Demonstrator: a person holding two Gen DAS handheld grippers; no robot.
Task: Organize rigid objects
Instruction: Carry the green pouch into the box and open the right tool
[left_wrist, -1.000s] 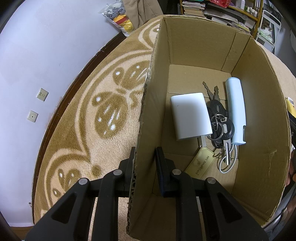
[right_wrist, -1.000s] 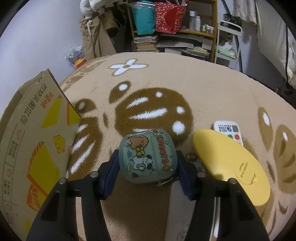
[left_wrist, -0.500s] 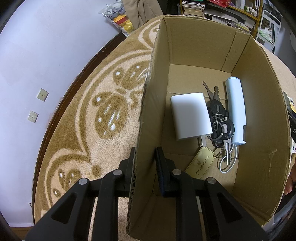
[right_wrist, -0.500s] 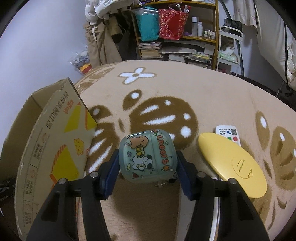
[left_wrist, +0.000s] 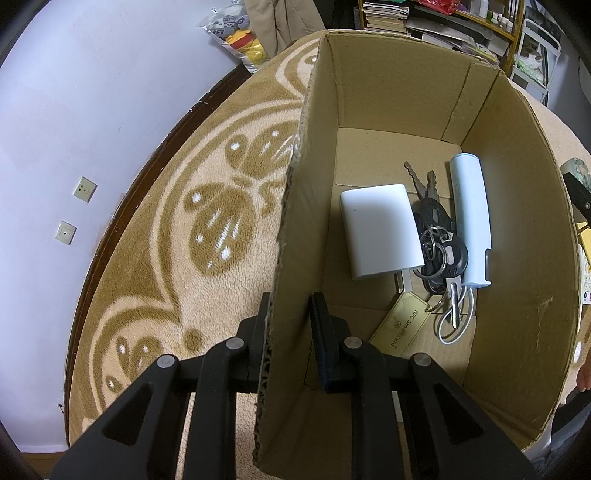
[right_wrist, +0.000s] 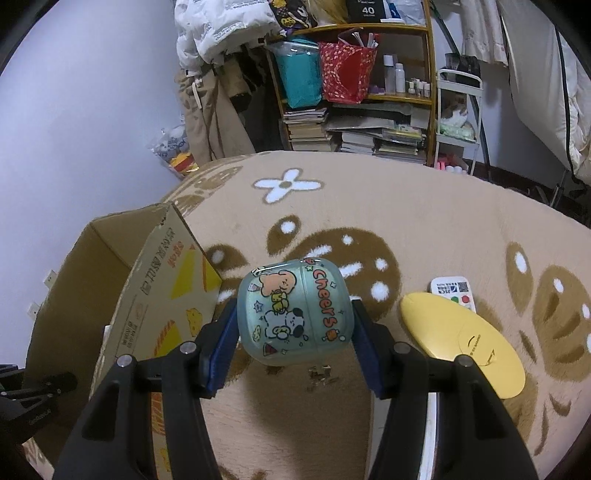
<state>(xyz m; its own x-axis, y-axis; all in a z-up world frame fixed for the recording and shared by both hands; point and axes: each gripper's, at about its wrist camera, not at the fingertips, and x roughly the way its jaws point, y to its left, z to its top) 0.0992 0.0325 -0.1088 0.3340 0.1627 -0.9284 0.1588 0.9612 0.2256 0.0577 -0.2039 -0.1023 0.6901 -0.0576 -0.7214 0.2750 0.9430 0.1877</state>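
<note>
The left tongs (left_wrist: 290, 325) pinch the corrugated left wall of the cardboard box (left_wrist: 517, 221), one finger each side. Inside lie a smooth white block (left_wrist: 380, 229), keys (left_wrist: 436, 236), a white cylinder (left_wrist: 471, 221) and a gold card (left_wrist: 400, 326). The right tongs (right_wrist: 293, 325) clamp a glossy rounded green case (right_wrist: 295, 314) above the fleecy rug (right_wrist: 424, 229), right of the box, with a yellow disc (right_wrist: 465, 343) farther right.
</note>
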